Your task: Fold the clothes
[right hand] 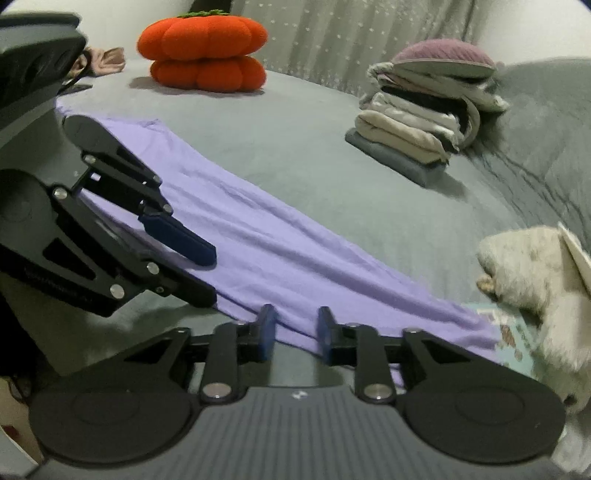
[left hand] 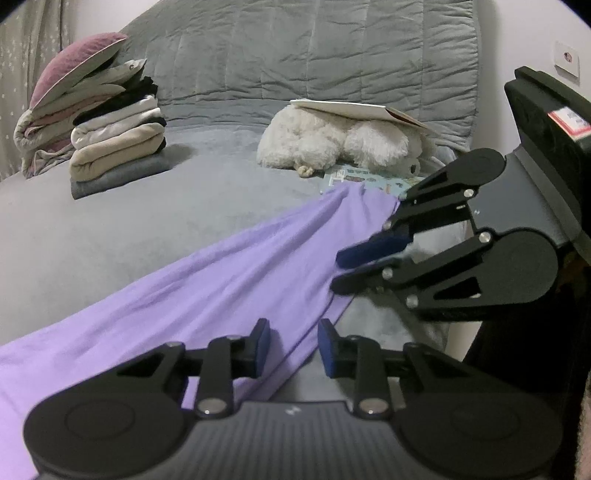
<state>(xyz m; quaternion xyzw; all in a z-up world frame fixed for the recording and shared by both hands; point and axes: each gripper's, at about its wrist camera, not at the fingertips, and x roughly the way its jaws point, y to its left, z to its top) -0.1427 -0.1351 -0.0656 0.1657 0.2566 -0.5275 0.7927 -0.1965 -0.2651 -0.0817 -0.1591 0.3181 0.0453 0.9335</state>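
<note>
- Grey bed cover (left hand: 110,240) fills both views. A quilted grey throw (left hand: 295,55) rises along the far side, and a pale curtain (right hand: 332,33) hangs past one end.
- Open room: the bare stretch of cover between the purple garment (left hand: 221,266) and the stack of folded clothes (left hand: 118,147) is yours to move in.
- Crowded end: a white plush toy (left hand: 332,144) and a printed booklet (left hand: 362,181) sit right at one tip of the garment. An orange pumpkin cushion (right hand: 203,55) stands well beyond the other tip.
- The garment lies on the near side of the bed as a long, narrow band. Its long axis runs from the plush toy's end toward the cushion's end, with creases following that line.
- Your left gripper (left hand: 293,347) has its pads spread, with the garment's near hem running between them.
- Your right gripper (right hand: 295,332) has its pads apart too, hem between them, just beside the left and nearer the toy. I cannot tell whether either pad touches the cloth.
</note>
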